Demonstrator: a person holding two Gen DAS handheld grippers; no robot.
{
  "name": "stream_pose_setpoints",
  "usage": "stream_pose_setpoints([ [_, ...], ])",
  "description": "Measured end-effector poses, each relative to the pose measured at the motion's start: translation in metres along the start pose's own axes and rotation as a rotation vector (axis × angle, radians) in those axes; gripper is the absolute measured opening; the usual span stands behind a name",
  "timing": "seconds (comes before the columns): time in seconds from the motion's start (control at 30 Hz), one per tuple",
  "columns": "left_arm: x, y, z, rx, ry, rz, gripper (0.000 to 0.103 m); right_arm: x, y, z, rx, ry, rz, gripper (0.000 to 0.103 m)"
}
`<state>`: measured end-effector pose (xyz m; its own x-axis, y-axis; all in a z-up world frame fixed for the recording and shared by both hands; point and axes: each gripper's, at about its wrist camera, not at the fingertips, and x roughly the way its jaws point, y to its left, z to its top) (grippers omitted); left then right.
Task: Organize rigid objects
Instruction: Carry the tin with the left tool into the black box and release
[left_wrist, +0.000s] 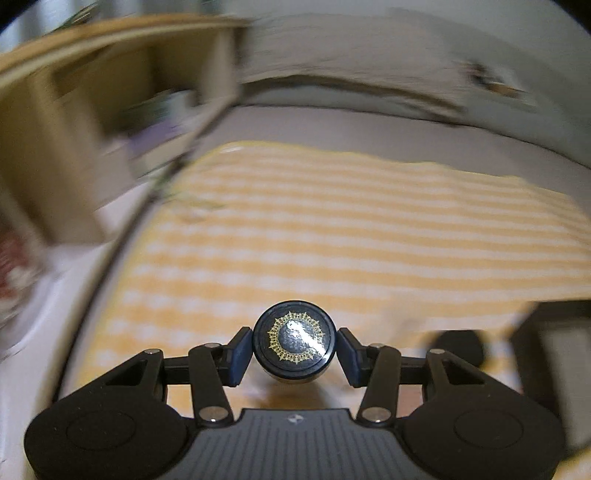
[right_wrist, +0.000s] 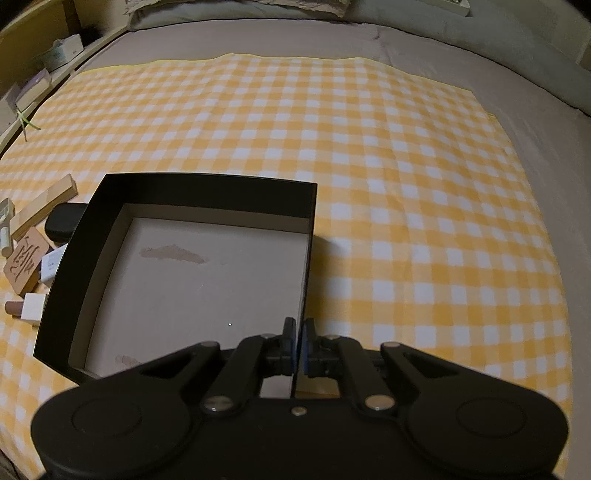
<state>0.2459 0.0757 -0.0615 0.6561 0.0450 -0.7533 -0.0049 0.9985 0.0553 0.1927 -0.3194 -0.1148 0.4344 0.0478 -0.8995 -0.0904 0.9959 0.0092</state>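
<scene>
Black, round and gold-patterned on top, a small jar sits clamped between the left gripper pads above yellow checked cloth. No writing is readable on it (background is blurred). Right gripper is pinched tight on the near right wall of an open black box, whose pale floor lies bare.

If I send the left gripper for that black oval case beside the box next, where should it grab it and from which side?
Probably grip the black oval case across its narrow width, coming from above. It lies flat on the checked cloth, its right end hidden behind the black box wall and a wooden block close along one long side, so room is tight.
</scene>
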Motion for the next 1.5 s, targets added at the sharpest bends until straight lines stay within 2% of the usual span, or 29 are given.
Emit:
stream_pose_setpoints([
  [0.1,-0.008,-0.052,0.006,0.048,-0.012,-0.118,0.050,0.000,0.001,0.002,-0.016,-0.001,0.010,0.004],
  [0.23,-0.010,-0.119,0.011,0.085,0.029,-0.263,0.050,0.000,0.004,0.002,-0.042,-0.001,0.019,0.005],
  [0.43,0.000,-0.210,0.005,0.127,0.117,-0.376,0.050,0.000,0.002,0.003,-0.049,-0.007,0.030,0.005],
  [0.63,0.033,-0.259,0.006,0.133,0.205,-0.400,0.050,-0.004,-0.001,-0.004,-0.071,-0.025,0.057,0.006],
  [0.83,0.066,-0.289,0.008,0.057,0.288,-0.414,0.050,-0.006,-0.006,-0.011,-0.076,-0.027,0.073,0.007],
  [1.07,0.097,-0.310,0.005,0.012,0.320,-0.381,0.051,-0.008,-0.017,-0.011,-0.015,-0.013,0.114,0.007],
  [1.17,0.108,-0.317,0.002,-0.016,0.345,-0.398,0.051,-0.010,-0.017,-0.012,-0.030,-0.015,0.109,0.007],
  [1.27,0.110,-0.322,0.000,-0.016,0.333,-0.415,0.052,-0.010,-0.014,-0.010,-0.030,-0.009,0.113,0.008],
  [1.37,0.111,-0.324,0.000,-0.017,0.322,-0.396,0.061,-0.007,-0.012,-0.007,-0.031,-0.004,0.109,0.007],
  [1.43,0.114,-0.322,0.001,-0.035,0.331,-0.399,0.071,-0.006,-0.011,-0.006,-0.033,-0.003,0.108,0.008],
  [1.5,0.111,-0.315,0.005,-0.042,0.325,-0.405,0.075,-0.005,-0.009,-0.006,-0.035,-0.002,0.109,0.008],
])
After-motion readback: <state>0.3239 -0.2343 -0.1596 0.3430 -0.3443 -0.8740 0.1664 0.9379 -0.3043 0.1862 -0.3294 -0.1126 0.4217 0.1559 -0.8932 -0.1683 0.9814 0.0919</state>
